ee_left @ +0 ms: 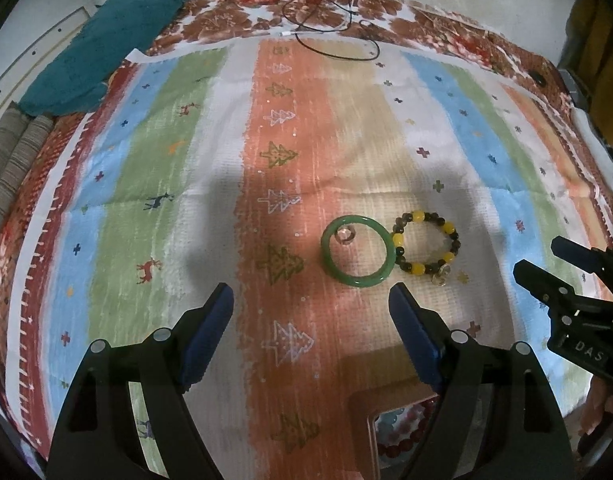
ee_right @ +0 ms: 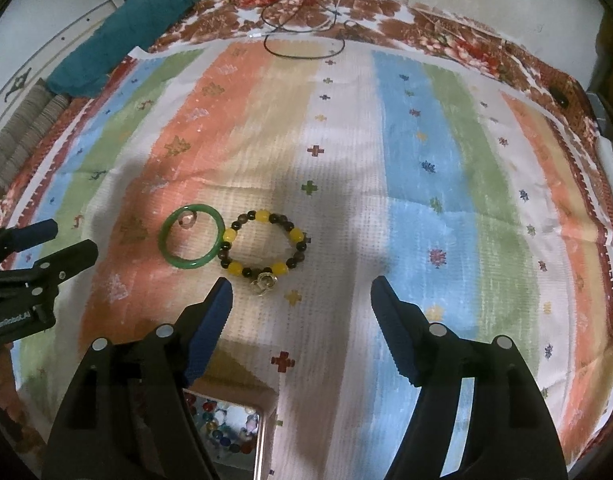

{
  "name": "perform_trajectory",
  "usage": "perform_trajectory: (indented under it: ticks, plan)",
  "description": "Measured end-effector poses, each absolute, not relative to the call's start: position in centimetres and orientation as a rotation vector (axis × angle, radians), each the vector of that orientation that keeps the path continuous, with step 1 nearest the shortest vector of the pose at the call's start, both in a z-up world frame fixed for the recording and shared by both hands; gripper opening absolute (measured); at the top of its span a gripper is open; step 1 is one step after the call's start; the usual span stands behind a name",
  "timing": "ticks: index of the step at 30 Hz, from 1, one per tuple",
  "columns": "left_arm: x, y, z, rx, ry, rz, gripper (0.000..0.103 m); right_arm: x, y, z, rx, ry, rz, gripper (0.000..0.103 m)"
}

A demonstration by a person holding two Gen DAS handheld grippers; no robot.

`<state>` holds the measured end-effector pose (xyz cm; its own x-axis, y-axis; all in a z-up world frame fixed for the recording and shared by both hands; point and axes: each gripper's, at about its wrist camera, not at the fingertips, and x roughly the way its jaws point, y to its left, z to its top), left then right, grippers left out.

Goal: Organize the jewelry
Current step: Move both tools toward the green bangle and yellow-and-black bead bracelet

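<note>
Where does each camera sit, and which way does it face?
Left wrist: on the left tool, looking forward and down at the green bangle and beaded bracelet on the striped cloth; the right tool shows at the right edge.
Right wrist: on the right tool, same direction; the left tool shows at the left edge.
Shared: bangle, bracelet, cloth, jewelry box.

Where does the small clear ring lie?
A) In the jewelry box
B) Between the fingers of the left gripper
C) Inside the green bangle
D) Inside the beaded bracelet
C: the small clear ring sits on the cloth within the hoop of the green bangle, near its far rim.
</note>
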<state>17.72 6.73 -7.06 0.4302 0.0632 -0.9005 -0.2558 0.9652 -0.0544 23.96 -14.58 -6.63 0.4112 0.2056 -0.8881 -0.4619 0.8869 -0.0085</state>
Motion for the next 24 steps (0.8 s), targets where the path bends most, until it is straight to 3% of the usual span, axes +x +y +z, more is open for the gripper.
perform_trajectory:
  ticks: [24]
  plan:
    - [21.6,6.7,-10.6,-0.151,1.191,0.170,0.079,27.6,-13.3,-10.2,-0.289,1.134,0.405,0.072]
